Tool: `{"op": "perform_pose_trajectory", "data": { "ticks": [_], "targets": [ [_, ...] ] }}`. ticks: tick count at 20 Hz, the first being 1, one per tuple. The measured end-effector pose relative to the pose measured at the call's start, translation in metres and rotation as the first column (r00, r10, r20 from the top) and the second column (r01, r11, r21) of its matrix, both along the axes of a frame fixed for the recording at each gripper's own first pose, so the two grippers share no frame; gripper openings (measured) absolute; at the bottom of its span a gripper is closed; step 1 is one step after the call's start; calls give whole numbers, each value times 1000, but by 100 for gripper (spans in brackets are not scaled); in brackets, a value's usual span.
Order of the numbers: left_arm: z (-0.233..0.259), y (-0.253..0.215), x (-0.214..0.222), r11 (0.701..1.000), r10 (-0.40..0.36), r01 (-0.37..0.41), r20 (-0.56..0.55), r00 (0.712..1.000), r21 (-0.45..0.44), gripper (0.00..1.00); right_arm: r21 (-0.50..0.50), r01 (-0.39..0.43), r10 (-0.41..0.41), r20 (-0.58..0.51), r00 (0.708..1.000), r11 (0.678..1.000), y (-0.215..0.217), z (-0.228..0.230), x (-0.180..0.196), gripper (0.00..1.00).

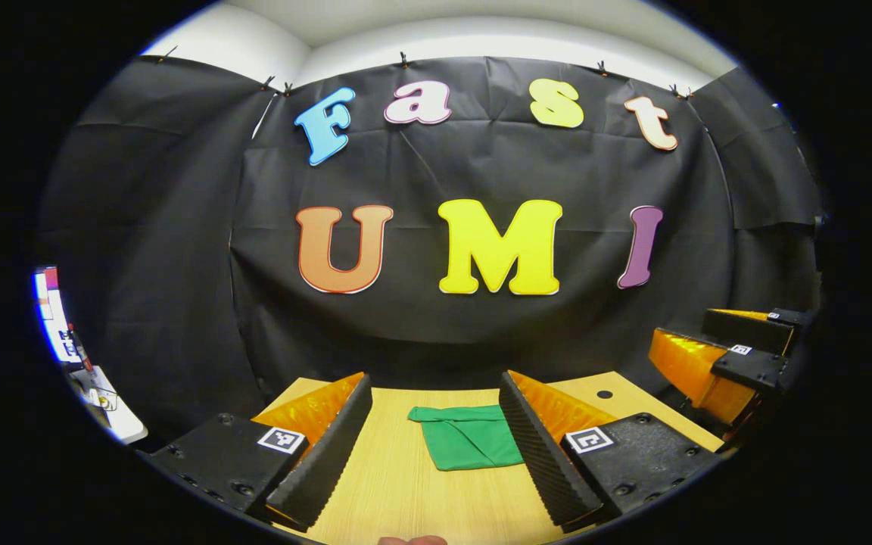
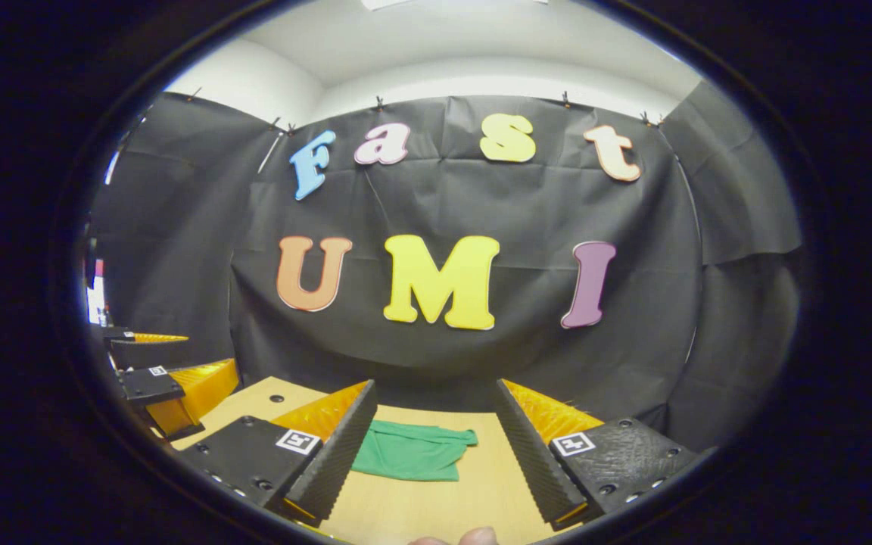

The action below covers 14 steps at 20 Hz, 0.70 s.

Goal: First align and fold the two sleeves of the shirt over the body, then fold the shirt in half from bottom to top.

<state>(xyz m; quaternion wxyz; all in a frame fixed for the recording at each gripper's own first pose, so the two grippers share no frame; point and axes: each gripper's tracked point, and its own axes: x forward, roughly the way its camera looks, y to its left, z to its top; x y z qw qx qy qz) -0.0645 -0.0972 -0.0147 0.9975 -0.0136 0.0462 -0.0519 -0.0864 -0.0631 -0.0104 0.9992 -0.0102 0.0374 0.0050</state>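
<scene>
Both grippers hang spread wide, nothing held. The shirt (image 1: 468,444) lies flat on the table (image 1: 398,492) — ahead of the left gripper (image 1: 436,446), toward its right finger; ahead of the right gripper (image 2: 436,446), by its left finger — so between the two, about equally near.

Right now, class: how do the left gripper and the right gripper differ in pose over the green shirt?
The left gripper frames the green shirt toward its right finger; the right gripper frames it toward its left finger. So the left gripper stands left of the shirt, the right gripper right of it. Both are open, above the wooden table, holding nothing.
</scene>
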Motion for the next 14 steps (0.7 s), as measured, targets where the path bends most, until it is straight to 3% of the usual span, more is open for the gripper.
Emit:
{"op": "perform_pose_trajectory", "data": {
  "ticks": [5,14],
  "targets": [
    [8,-9,-11,1000,-13,13,-2,1000,-27,100,14,-6,6,-3,1000,1000,7,1,-23,95],
    [24,-6,-6,1000,-1,2,22,1000,-15,100,46,-29,30,-17,999,999,9,2,-17,94]
  ]
}}
